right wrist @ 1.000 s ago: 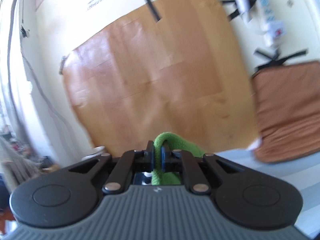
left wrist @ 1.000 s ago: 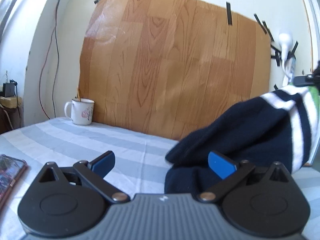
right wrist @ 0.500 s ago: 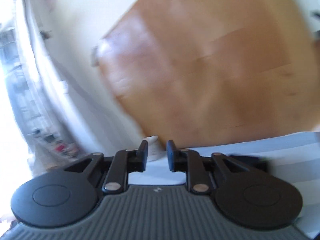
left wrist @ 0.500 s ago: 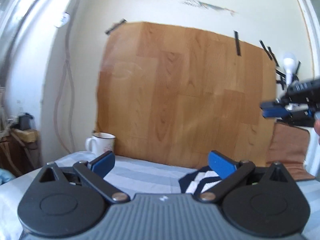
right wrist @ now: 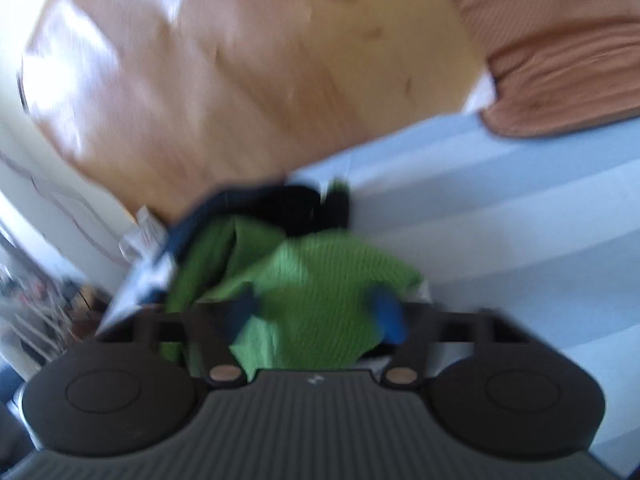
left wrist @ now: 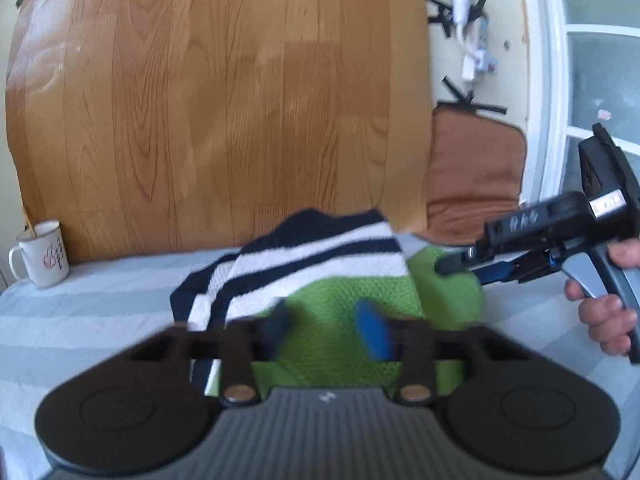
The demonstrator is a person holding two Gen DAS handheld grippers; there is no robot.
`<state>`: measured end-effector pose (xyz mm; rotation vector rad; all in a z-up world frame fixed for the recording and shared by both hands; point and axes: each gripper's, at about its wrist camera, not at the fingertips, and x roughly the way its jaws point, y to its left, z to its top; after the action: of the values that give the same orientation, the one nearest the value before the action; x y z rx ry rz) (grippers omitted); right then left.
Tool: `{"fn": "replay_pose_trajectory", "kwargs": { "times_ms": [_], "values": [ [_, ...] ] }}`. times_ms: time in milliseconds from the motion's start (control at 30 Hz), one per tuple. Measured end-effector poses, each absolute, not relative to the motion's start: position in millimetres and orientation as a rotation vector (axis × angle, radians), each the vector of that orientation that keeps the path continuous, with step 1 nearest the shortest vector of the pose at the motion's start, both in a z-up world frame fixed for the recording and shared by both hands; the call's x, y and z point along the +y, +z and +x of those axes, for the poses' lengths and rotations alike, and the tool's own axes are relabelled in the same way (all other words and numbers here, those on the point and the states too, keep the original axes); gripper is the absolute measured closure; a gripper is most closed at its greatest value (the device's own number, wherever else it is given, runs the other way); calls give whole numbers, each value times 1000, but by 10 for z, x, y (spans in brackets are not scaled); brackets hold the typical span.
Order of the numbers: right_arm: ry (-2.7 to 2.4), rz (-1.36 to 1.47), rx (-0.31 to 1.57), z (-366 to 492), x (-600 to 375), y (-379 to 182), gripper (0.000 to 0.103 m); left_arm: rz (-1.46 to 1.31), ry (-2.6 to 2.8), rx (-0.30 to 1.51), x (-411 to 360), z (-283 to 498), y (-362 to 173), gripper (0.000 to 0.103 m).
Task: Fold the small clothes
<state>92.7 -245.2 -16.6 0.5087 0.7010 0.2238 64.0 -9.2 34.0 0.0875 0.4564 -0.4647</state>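
A small knit garment, green with navy and white stripes (left wrist: 320, 264), lies bunched on the striped sheet (left wrist: 100, 304). My left gripper (left wrist: 326, 330) is open, its blue pads over the green part. My right gripper (left wrist: 460, 266) comes in from the right at the garment's green edge, held by a hand. In the right wrist view the right gripper (right wrist: 316, 314) is open over the green knit (right wrist: 312, 280), with navy cloth behind it. Both views are blurred by motion.
A white mug (left wrist: 42, 254) stands at the far left against a wood-pattern board (left wrist: 220, 100). A brown cushion (left wrist: 472, 176) leans at the back right. A white door frame (left wrist: 552, 80) is at the right.
My right gripper let go of the green edge and opened; the garment dropped onto the bed. Both grippers then came down over it, and the left jaws narrowed.
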Motion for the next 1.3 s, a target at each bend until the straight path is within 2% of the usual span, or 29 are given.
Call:
{"fn": "replay_pose_trajectory", "kwargs": {
  "times_ms": [33, 100, 133, 233, 367, 400, 467, 533, 567, 600, 633, 667, 700, 733, 800, 867, 900, 967, 1000, 1033, 1067, 1100, 1133, 1167, 1200, 1300],
  "values": [
    [210, 500, 645, 860, -2433, -92, 95, 46, -465, 464, -10, 665, 356, 94],
    [204, 469, 493, 623, -2506, 175, 95, -43, -440, 413, 247, 640, 492, 96],
    [197, 451, 413, 458, -2556, 330, 95, -78, -408, 374, 400, 595, 596, 101],
    [201, 408, 201, -88, -2709, 716, 95, -191, -298, 259, 879, 388, 892, 101],
    [276, 385, 151, -797, -2843, 739, 95, -279, -262, 212, 1250, 128, 1012, 100],
    [282, 386, 160, -969, -2861, 660, 96, -285, -273, 231, 1262, 100, 993, 96],
    [298, 398, 190, -1222, -2904, 486, 98, -281, -321, 279, 1172, 94, 921, 75],
    [267, 398, 222, -1403, -2936, 338, 94, -245, -379, 317, 1002, 108, 860, 35],
    [230, 390, 234, -1448, -2950, 304, 94, -215, -409, 328, 879, 118, 839, 26],
    [184, 373, 252, -1459, -2967, 294, 92, -175, -449, 340, 744, 137, 813, 11],
    [141, 353, 272, -1405, -2959, 297, 89, -131, -493, 344, 590, 145, 789, 6],
    [117, 336, 287, -1344, -2971, 297, 87, -86, -535, 344, 432, 147, 758, 5],
    [114, 321, 293, -1266, -2990, 294, 78, -39, -567, 349, 286, 154, 723, 5],
    [119, 311, 289, -1156, -2991, 282, 61, 6, -594, 363, 139, 165, 685, 4],
    [137, 292, 288, -890, -2978, 223, 44, 93, -641, 392, -127, 178, 581, 2],
    [156, 269, 324, -554, -2946, 123, 44, 195, -639, 406, -369, 169, 418, 2],
    [174, 261, 350, -400, -2950, 49, 44, 247, -629, 414, -467, 174, 333, 5],
    [179, 245, 405, -67, -2902, -94, 43, 336, -622, 437, -614, 217, 175, 39],
    [162, 247, 435, 112, -2896, -164, 42, 363, -614, 459, -653, 260, 116, 72],
    [145, 263, 466, 291, -2923, -230, 42, 365, -594, 475, -653, 295, 72, 89],
    [139, 293, 492, 435, -2965, -301, 42, 336, -582, 485, -579, 325, 79, 93],
    [151, 333, 529, 581, -3005, -363, 48, 281, -580, 491, -475, 365, 128, 94],
    [170, 378, 579, 702, -3035, -439, 86, 218, -571, 487, -339, 389, 206, 97],
    [175, 419, 623, 765, -3074, -502, 94, 166, -546, 470, -193, 402, 301, 97],
    [148, 440, 616, 737, -3076, -501, 96, 119, -509, 444, -20, 393, 414, 97],
    [238, 524, 423, 349, -3118, -244, 96, -83, -435, 368, 653, 254, 734, 97]
  ]
}}
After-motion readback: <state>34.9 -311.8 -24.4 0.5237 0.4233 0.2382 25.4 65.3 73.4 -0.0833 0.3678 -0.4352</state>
